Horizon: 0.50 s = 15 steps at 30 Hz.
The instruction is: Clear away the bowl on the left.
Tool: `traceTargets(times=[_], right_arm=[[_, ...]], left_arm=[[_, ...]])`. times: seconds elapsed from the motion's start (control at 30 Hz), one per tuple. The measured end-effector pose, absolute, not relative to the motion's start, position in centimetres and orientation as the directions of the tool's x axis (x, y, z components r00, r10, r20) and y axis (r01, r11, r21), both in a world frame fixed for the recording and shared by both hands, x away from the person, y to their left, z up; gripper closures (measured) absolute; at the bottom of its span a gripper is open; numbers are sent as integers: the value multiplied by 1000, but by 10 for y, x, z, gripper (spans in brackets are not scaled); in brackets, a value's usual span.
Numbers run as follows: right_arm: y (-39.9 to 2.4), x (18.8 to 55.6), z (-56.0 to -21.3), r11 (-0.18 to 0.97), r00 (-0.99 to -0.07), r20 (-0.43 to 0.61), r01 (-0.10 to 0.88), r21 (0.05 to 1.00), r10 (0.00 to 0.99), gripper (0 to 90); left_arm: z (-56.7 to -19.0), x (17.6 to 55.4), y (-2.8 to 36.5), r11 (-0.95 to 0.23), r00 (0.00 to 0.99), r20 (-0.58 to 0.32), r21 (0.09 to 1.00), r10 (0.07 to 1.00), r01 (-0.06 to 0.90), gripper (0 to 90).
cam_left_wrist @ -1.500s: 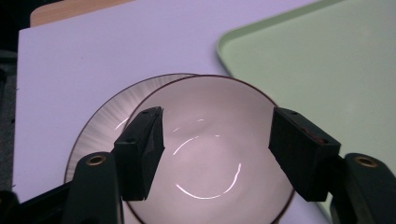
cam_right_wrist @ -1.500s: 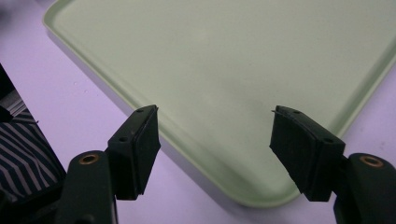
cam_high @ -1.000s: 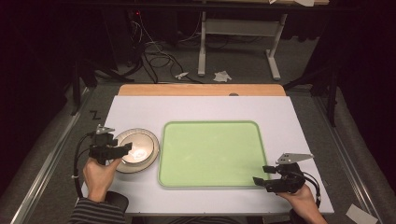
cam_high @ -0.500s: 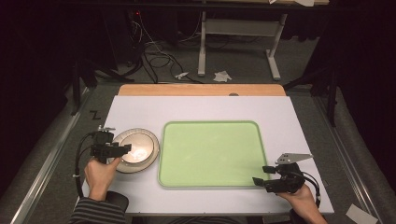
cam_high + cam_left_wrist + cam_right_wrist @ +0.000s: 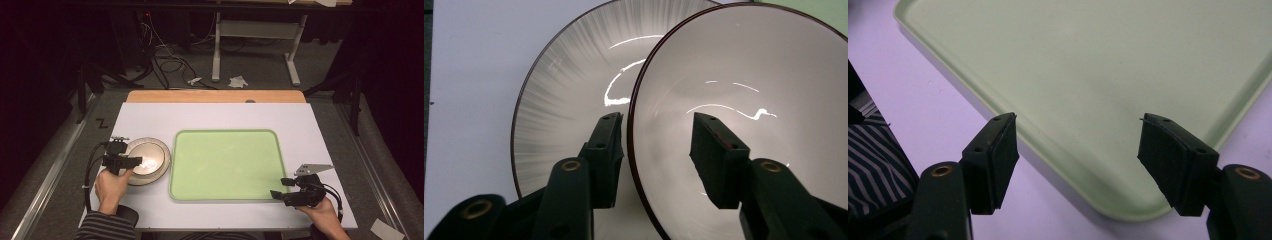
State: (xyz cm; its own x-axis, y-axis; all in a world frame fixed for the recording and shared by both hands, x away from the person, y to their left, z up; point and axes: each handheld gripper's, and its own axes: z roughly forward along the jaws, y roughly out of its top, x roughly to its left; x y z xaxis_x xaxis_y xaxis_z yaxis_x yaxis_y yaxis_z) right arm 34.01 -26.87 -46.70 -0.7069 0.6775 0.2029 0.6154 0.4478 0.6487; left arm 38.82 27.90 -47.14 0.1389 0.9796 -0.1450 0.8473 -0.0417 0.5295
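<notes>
Viewing from above: bowl (image 5: 150,156) sat in plate (image 5: 134,176) on white desk (image 5: 210,115), left of green tray (image 5: 227,165). Left claw (image 5: 131,161) had just been closing, straddling the bowl's rim. Left gripper view: glossy round bowl (image 5: 744,90), ribbed plate (image 5: 569,95), jaws not yet pressing. Right gripper view: right claw (image 5: 1078,150) apart over tray (image 5: 1088,70) corner.
</notes>
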Motion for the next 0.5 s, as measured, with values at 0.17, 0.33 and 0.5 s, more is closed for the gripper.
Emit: traceTargets(times=[0.17, 0.33, 0.5], right_arm=[[-269, 340, -467, 448, -707, 204, 617, 647, 678, 336], [-269, 340, -467, 449, -707, 204, 616, 647, 677, 336], [-269, 340, -467, 448, -706, 205, 618, 646, 678, 335]], left_arm=[[-473, 391, 281, -26, 129, -167, 514, 977, 857, 655], [-476, 393, 285, -17, 121, -182, 490, 976, 872, 725], [-478, 395, 287, -14, 122, -195, 476, 973, 879, 778]])
